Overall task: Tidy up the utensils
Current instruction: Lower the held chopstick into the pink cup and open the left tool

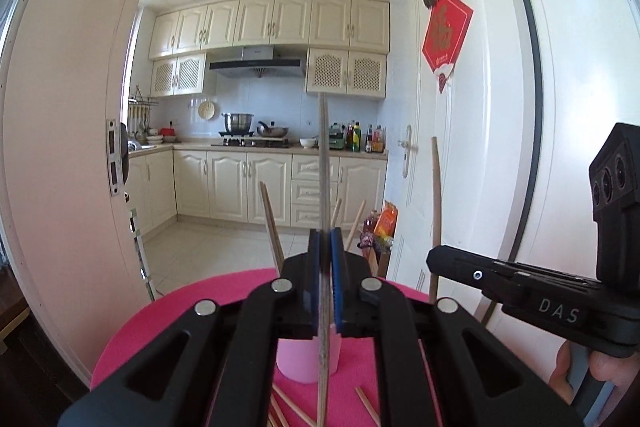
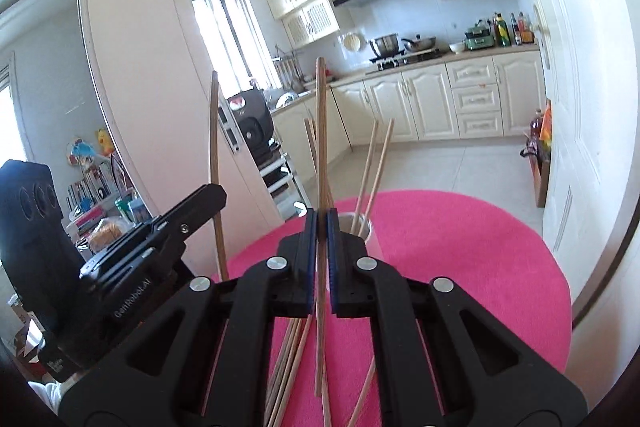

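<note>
Two grippers are each clamping one upright chopstick: left gripper (image 1: 325,247), right gripper (image 2: 321,227). One pink cup (image 1: 296,363) is holding four chopsticks (image 2: 374,163).

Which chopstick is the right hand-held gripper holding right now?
The upright chopstick pinched between the blue pads of the right hand-held gripper. The others stand in the cup, lie loose on the pink table, or sit in the left hand-held gripper.

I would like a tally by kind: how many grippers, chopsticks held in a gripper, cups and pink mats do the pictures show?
Grippers: 2, the left gripper and the right gripper
Held chopsticks: 2, one in each gripper
Cup: 1
Pink mat: 1
Total: 6
</note>
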The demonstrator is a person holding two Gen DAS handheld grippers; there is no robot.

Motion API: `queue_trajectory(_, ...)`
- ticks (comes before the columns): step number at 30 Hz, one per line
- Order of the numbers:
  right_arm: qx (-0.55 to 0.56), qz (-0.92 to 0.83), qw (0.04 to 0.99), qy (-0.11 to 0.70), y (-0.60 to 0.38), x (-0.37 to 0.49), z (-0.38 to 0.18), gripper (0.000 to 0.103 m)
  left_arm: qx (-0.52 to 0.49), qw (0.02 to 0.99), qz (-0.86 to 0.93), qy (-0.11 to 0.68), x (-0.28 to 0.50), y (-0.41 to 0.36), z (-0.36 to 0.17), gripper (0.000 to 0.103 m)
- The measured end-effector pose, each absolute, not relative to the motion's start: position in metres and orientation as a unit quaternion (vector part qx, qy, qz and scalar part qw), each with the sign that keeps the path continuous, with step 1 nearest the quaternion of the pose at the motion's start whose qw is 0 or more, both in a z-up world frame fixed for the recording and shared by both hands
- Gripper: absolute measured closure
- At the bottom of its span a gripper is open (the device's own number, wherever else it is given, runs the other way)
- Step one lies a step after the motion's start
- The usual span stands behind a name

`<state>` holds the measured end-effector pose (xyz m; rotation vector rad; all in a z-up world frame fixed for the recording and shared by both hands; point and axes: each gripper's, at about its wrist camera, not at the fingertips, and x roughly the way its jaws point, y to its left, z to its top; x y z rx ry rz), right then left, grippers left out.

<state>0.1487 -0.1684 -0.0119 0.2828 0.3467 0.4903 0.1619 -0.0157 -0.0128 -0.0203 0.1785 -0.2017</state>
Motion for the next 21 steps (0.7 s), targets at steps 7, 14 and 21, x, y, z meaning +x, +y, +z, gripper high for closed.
queue_trajectory(7, 0.161, 0.225, 0.957, 0.084, -0.169, 0.167, 0.007, 0.098, -0.053, 0.994, -0.096, 0.024, 0.200, -0.006, 0.007, 0.097)
queue_trajectory(14, 0.150, 0.212, 0.965, 0.042, -0.154, 0.196, 0.007, 0.098, -0.094, 0.993, -0.075, -0.017, 0.227, 0.007, 0.006, 0.097)
queue_trajectory(21, 0.132, 0.200, 0.970, 0.039, -0.144, 0.212, -0.009, 0.098, -0.110, 0.992, -0.062, -0.020, 0.250, 0.010, -0.004, 0.097)
